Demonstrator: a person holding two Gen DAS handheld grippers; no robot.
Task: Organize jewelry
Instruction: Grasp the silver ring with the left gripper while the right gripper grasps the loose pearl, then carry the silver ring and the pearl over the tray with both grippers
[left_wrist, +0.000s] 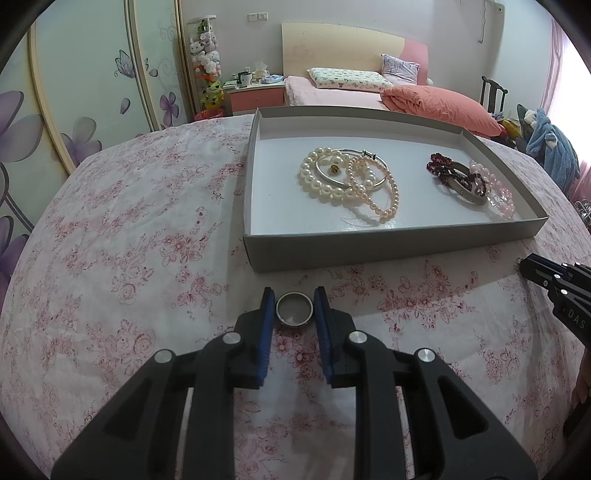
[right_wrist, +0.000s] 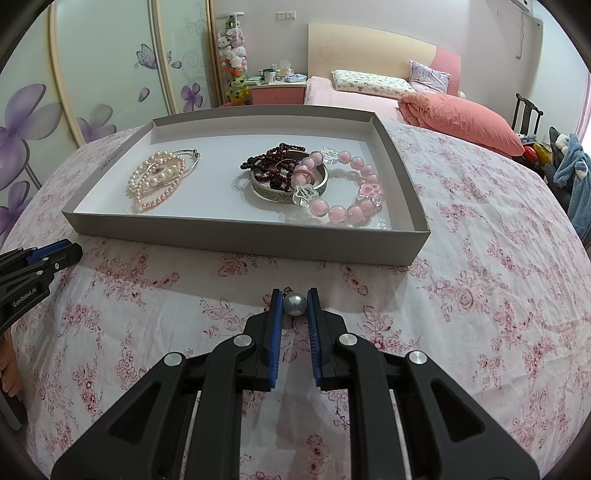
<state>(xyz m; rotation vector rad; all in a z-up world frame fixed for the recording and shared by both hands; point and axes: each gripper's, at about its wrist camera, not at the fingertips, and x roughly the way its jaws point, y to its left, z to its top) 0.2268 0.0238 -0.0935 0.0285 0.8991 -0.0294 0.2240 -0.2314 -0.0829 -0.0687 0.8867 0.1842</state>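
Note:
In the left wrist view my left gripper (left_wrist: 294, 309) is shut on a silver ring (left_wrist: 294, 314), held just above the floral cloth in front of the grey tray (left_wrist: 369, 251). In the right wrist view my right gripper (right_wrist: 294, 305) is shut on a grey pearl earring (right_wrist: 294, 305), also short of the tray's (right_wrist: 236, 240) near wall. Inside the tray lie white and pink pearl strings with a silver bangle (left_wrist: 343, 177), and a dark red bead string on a metal bangle (right_wrist: 284, 173) beside a pink bead bracelet (right_wrist: 347, 184). Each gripper shows at the other view's edge.
The tray sits on a round table under a pink floral cloth (left_wrist: 129, 240). Behind it are a bed with a pink quilt (left_wrist: 443, 103), a nightstand, a wardrobe with flower doors (left_wrist: 55, 110), and a chair with clothes at the right.

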